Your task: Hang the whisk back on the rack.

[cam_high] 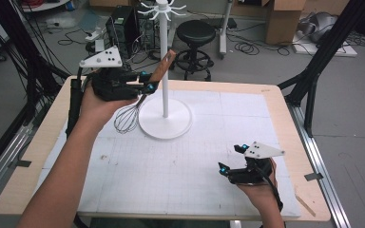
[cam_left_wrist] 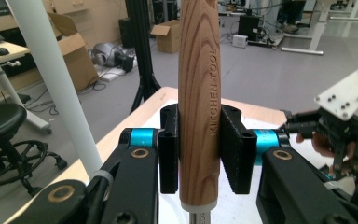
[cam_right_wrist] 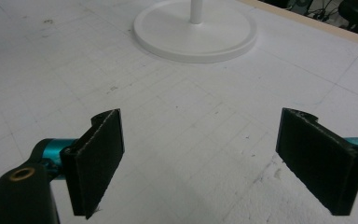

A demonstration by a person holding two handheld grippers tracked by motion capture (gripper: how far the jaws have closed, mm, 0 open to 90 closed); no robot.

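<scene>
My left gripper [cam_high: 146,81] is shut on the wooden handle [cam_high: 163,66] of a wire whisk, held above the table beside the white stand. The whisk's wire head [cam_high: 126,118] hangs down at the left of the stand's round base [cam_high: 165,118]. In the left gripper view the handle [cam_left_wrist: 199,93] stands upright between the two black pads, with the stand's white pole [cam_left_wrist: 56,84] at the left. The pole [cam_high: 164,57] rises to a ring of hooks [cam_high: 162,9] at its top. My right gripper [cam_high: 231,159] rests low at the table's front right, open with nothing between its pads [cam_right_wrist: 98,158].
The white gridded mat [cam_high: 180,161] covers the wooden table [cam_high: 285,114]. A black stool [cam_high: 196,33], a computer case, cables and cardboard boxes stand on the floor behind the table. A black tripod leg [cam_high: 313,76] stands at the right edge.
</scene>
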